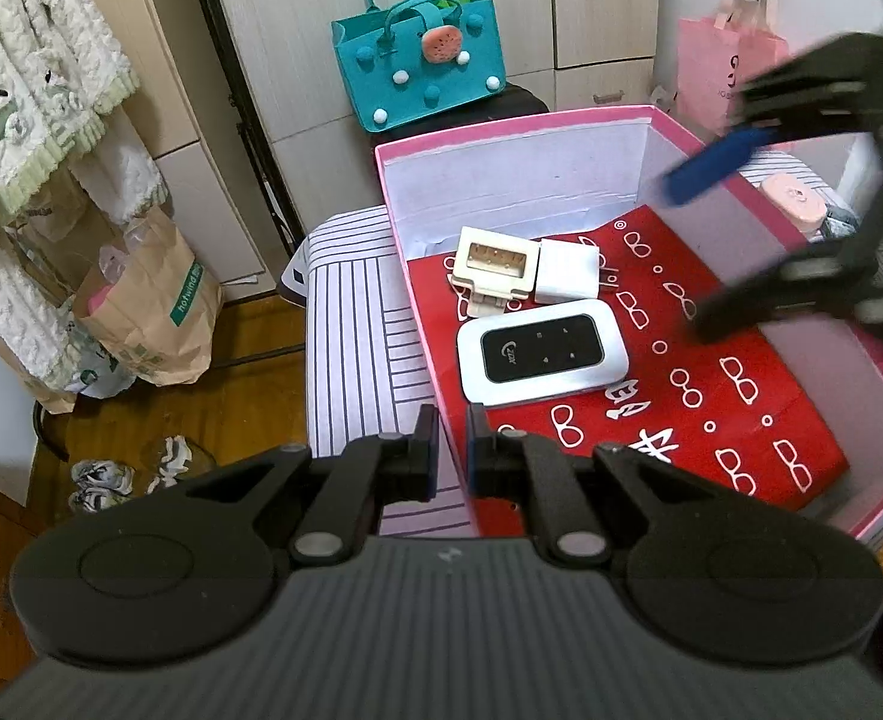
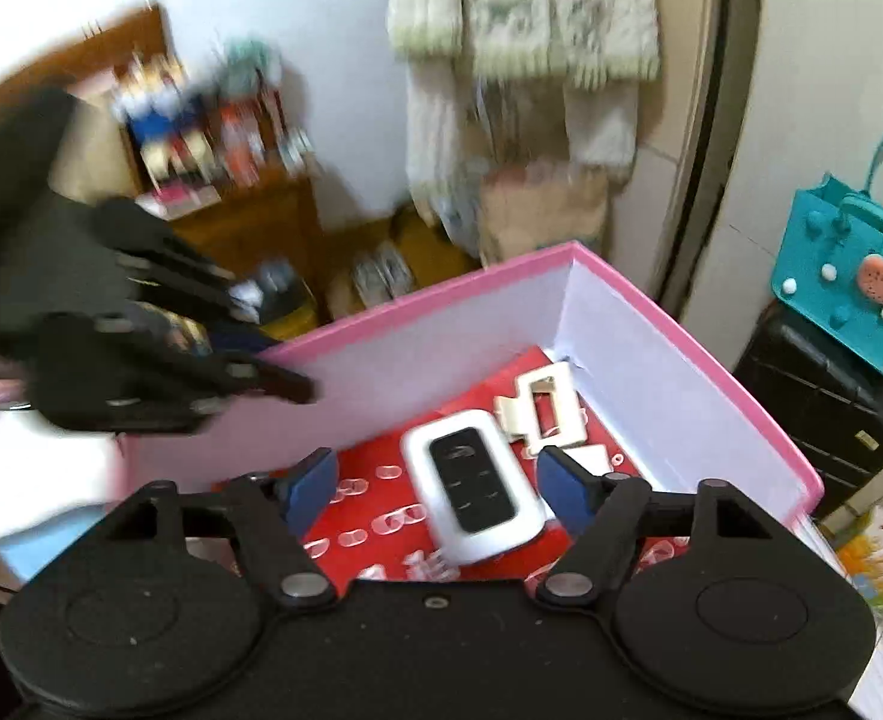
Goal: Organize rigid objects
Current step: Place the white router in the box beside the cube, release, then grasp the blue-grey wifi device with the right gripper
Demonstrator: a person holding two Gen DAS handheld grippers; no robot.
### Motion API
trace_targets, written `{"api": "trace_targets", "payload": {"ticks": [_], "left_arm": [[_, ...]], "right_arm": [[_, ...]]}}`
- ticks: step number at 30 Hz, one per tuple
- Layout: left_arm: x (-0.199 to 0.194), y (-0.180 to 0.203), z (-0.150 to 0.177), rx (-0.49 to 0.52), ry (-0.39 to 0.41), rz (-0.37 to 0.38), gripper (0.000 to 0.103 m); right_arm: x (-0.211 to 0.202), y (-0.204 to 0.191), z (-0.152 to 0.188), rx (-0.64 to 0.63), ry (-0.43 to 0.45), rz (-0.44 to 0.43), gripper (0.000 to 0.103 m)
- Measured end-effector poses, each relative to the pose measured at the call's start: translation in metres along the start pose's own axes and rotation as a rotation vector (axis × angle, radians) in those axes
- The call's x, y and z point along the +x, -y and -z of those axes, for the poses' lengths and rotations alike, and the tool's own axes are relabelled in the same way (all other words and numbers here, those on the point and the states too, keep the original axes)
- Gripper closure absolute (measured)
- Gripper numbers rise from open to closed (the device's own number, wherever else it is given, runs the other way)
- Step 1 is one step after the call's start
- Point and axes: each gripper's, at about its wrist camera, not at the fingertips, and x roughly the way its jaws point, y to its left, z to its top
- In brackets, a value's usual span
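Observation:
A pink box [image 1: 537, 123] with white inner walls and a red patterned floor holds a white pocket router with a black face [image 1: 540, 353], a cream plug adapter [image 1: 492, 267] and a white charger cube [image 1: 567, 271]. My left gripper [image 1: 452, 450] hovers at the box's near-left wall, jaws nearly together with nothing between them. My right gripper [image 2: 435, 489] is open and empty just above the router [image 2: 471, 483] inside the box [image 2: 651, 300]. The adapter [image 2: 540, 405] lies beyond it. The right gripper also shows blurred over the box's right side in the left wrist view [image 1: 681, 258].
The box sits on a striped cloth surface [image 1: 351, 324]. A teal handbag [image 1: 420, 63] rests on a black suitcase behind it. A pink bag [image 1: 720, 72], a brown paper bag [image 1: 153, 312] and shoes [image 1: 129, 474] on the wooden floor are around. A peach object [image 1: 792, 201] lies right of the box.

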Motion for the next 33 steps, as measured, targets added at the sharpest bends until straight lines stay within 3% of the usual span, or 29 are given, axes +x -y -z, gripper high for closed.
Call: {"api": "trace_targets", "payload": {"ticks": [8,14,22,27,33], "left_arm": [[0.0,0.0,0.0,-0.015,0.002,-0.007,0.095],[-0.004,0.004,0.005,-0.026,0.023,-0.024,0.096],[-0.003,0.008,0.005,-0.032,0.024,-0.05,0.097],[-0.004,0.005,0.007,-0.069,0.029,-0.041,0.097],[-0.004,0.005,0.008,-0.073,0.03,-0.042,0.097]], "right_arm": [[-0.086,0.009,0.062,0.144,0.04,0.227,0.024],[-0.122,0.045,0.12,0.391,0.053,0.231,0.024],[-0.113,0.082,0.18,0.45,0.009,0.438,0.025],[-0.106,0.115,0.214,0.586,0.015,0.409,0.024],[-0.093,0.145,0.236,0.728,0.015,0.484,0.017]]}}
